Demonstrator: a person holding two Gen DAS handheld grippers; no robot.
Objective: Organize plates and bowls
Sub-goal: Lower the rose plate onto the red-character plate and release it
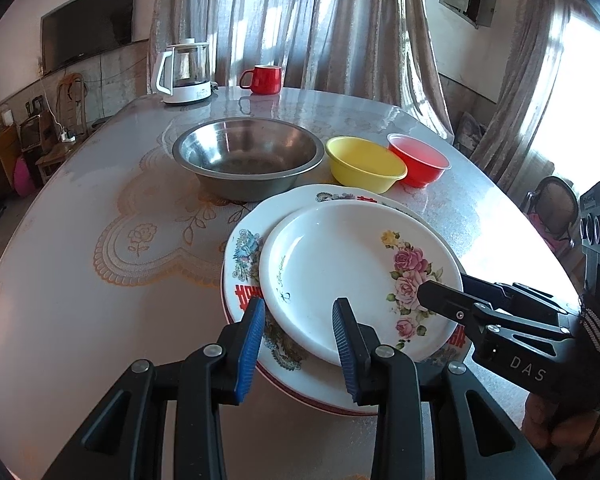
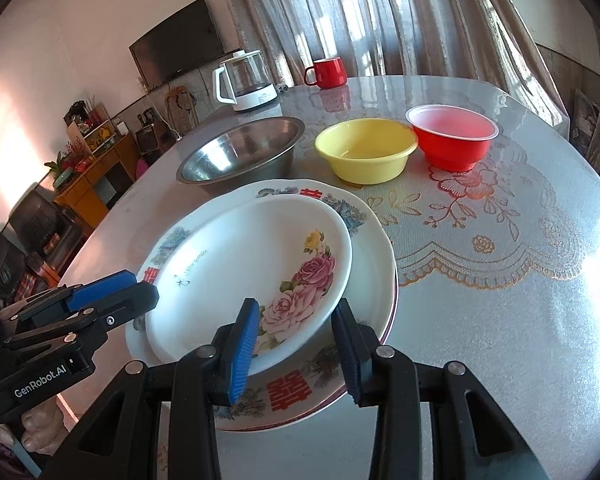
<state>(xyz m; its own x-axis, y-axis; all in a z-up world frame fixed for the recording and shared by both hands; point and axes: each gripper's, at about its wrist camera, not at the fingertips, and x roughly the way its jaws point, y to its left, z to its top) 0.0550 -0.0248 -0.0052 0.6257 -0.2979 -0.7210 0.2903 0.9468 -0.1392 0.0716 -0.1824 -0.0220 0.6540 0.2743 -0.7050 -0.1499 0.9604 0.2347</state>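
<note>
Both grippers, the left gripper and the right gripper, hover with jaws wide and gripping nothing at the near rim of the rose plate, which lies on a larger patterned plate so that the flat ware forms one stack on the surface. Beyond the stack, the steel bowl, yellow bowl and red bowl stand in a row, apparently not yet nested; a kettle and red mug sit far back.
</note>
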